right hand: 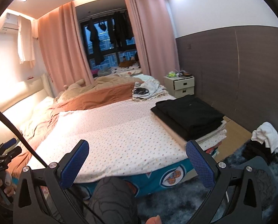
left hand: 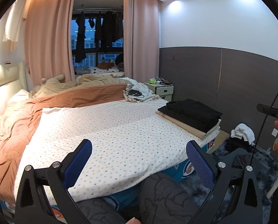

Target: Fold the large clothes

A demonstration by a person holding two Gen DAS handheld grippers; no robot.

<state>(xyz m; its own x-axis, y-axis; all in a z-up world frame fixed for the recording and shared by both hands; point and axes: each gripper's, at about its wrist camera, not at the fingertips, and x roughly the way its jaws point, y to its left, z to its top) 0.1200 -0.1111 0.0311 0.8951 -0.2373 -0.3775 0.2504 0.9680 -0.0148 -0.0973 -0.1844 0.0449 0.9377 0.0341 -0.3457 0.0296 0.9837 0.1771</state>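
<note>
Folded clothes (left hand: 191, 117) stacked on bed (left hand: 110, 123); both claws (left hand: 139, 153) (right hand: 137, 153) agape, level, empty.

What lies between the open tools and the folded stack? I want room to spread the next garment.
Only bare dotted sheet: nothing rests between the left tool, the right tool and the folded stack, as both wrist views show.

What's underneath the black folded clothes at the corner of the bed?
Under the black folded clothes lies a folded beige garment, with paler folded layers at the stack's near edge, all on the dotted sheet. What those lower pieces are stays covered.
</note>
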